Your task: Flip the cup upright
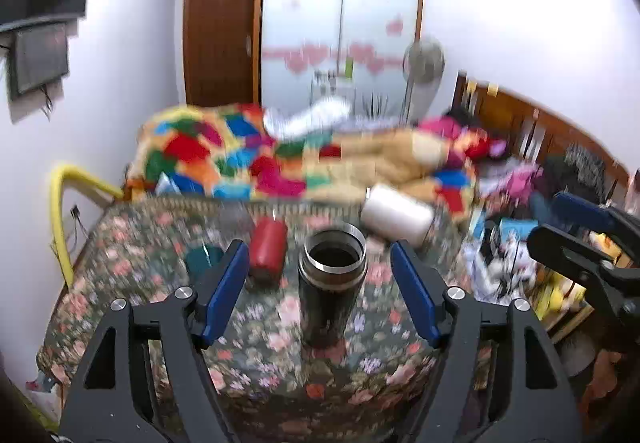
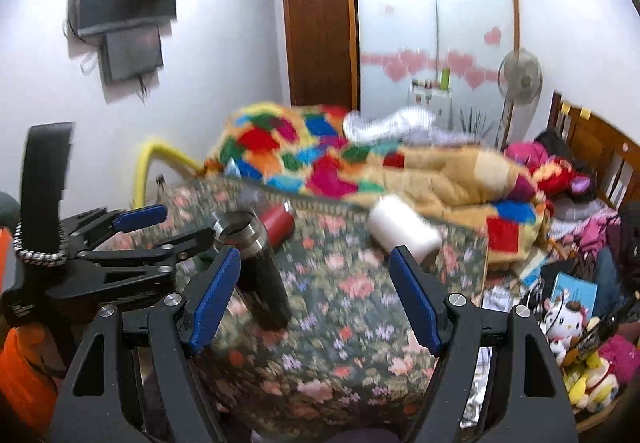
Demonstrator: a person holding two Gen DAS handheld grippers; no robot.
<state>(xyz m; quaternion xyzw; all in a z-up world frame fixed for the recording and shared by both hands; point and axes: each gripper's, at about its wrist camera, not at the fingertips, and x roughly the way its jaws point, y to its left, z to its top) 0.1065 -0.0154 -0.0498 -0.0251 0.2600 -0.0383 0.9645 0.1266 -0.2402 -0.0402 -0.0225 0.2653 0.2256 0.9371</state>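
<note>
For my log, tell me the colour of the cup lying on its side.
White; the tipped-over cup shows best in the right wrist view.

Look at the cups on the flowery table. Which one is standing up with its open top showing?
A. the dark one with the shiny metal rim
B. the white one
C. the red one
A. The dark cup stands with its shiny open mouth up between the open left gripper, touching neither finger, while the red cup and the white cup lie on their sides.

no readable text, labels or numbers anywhere
</note>
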